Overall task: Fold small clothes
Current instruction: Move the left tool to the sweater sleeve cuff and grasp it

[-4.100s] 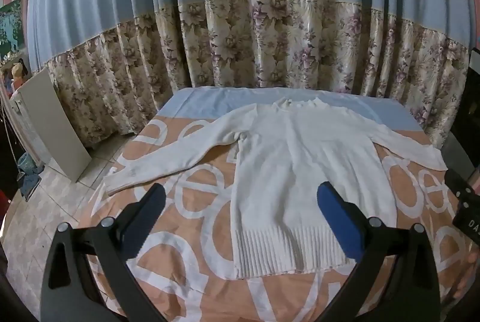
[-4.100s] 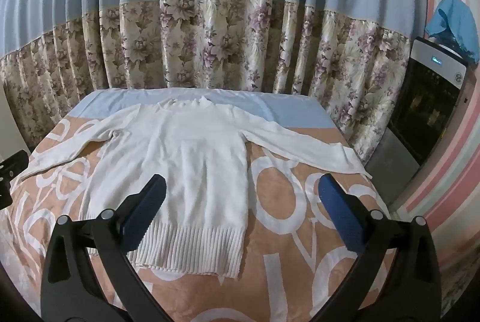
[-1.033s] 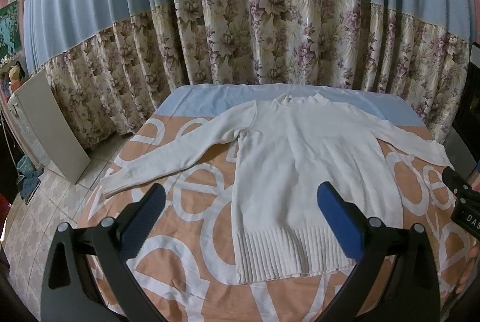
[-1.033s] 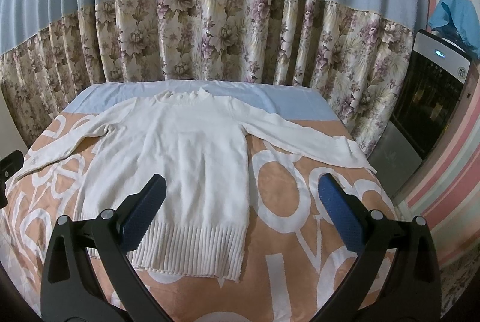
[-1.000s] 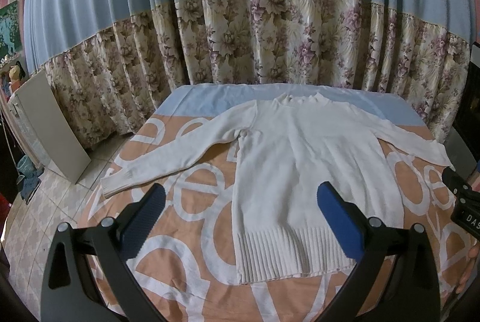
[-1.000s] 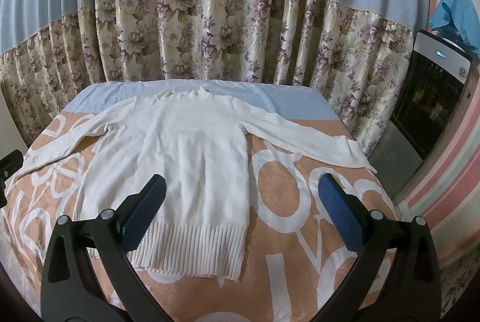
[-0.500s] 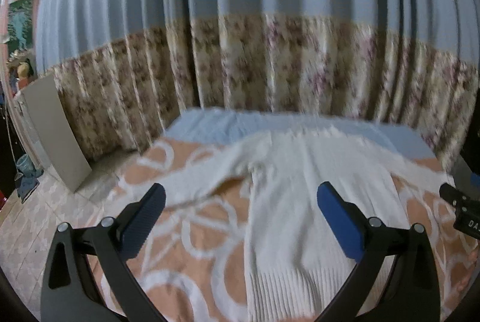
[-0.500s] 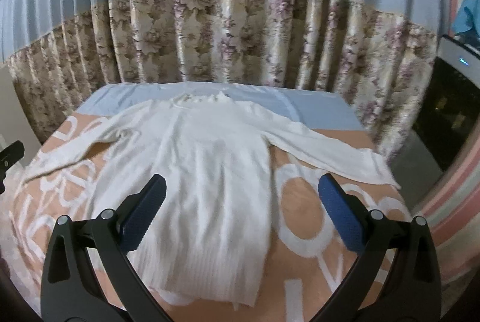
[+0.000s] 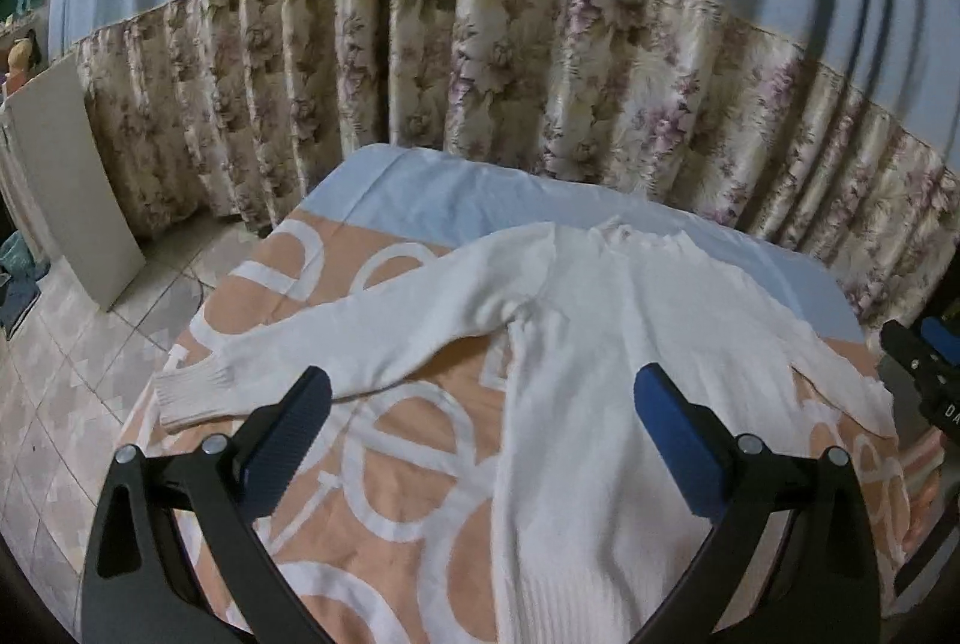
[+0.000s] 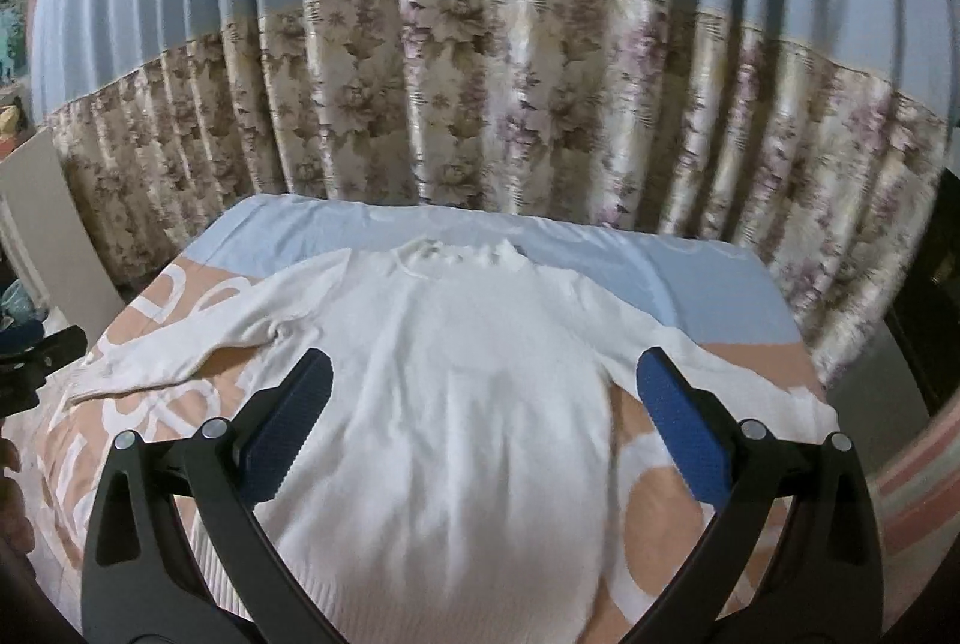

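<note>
A white sweater (image 9: 606, 344) lies flat and face up on a bed (image 9: 384, 470), collar toward the far edge, hem toward the cameras, both sleeves spread out to the sides. No container shows in either view.

The left gripper (image 9: 480, 428) hangs above the bed, tilted down, with its blue fingers (image 9: 288, 434) spread wide and holding nothing. Between them lie the sweater's left sleeve, a patch of orange cover and the left flank of the body. The ribbed cuff of that sleeve sits just beyond the left finger, near the bed's left edge. At the right border of this view, part of the right gripper (image 9: 927, 368) appears, black with a blue piece, beside the end of the other sleeve.

The right gripper (image 10: 480, 422) is poised over the sweater's (image 10: 474, 404) chest, pointing toward the collar, its fingers (image 10: 684, 434) also wide apart and empty. The body of the sweater fills the gap between them; the right sleeve passes under the right finger. A black part of the left gripper (image 10: 42, 362) pokes in at the left border.

The bed's (image 10: 666, 512) cover is orange with large white rings and letters; a pale blue sheet (image 9: 474, 200) covers its far end, under the collar. Behind it hangs a curtain (image 10: 480, 74), blue above and floral beige below. A tiled floor (image 9: 72, 362) lies left of the bed, with a pale board (image 9: 66, 176) leaning upright near the curtain.
</note>
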`<state>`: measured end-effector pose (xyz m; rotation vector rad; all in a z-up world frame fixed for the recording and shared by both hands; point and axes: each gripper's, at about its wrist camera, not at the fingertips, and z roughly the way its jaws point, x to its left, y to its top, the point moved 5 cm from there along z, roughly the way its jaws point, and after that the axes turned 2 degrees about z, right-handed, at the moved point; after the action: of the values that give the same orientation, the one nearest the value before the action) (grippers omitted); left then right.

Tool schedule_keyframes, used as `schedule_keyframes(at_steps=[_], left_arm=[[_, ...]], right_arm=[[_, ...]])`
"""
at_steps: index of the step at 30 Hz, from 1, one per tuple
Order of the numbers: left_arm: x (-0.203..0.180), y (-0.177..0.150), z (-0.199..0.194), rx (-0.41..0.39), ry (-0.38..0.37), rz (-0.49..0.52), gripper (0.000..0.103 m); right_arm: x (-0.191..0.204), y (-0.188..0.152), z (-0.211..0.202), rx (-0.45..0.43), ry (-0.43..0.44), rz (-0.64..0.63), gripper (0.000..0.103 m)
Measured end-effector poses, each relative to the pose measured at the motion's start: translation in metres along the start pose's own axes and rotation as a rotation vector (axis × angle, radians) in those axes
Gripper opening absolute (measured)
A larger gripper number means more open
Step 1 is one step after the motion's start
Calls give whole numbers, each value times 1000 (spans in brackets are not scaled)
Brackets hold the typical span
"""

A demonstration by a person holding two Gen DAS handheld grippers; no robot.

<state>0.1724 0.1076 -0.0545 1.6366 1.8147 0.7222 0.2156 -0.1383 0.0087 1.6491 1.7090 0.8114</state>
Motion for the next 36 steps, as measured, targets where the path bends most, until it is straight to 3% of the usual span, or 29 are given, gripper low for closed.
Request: schedule_keyframes(at_steps=[5, 15, 23, 28, 36], left_arm=[[17, -1, 27, 29, 83, -27, 101], [76, -28, 82, 124, 122, -286, 101], [99, -48, 114, 207, 254, -273, 101], [128, -58, 124, 214, 192, -465, 101], [191, -69, 114, 119, 270, -735, 101]], right_arm=[[6, 8, 30, 24, 4, -38, 100], [19, -2, 94, 106, 38, -108, 100], [12, -6, 146, 154, 76, -50, 100], [4, -8, 171, 186, 57, -42, 100], [0, -19, 192, 224, 35, -69, 100]])
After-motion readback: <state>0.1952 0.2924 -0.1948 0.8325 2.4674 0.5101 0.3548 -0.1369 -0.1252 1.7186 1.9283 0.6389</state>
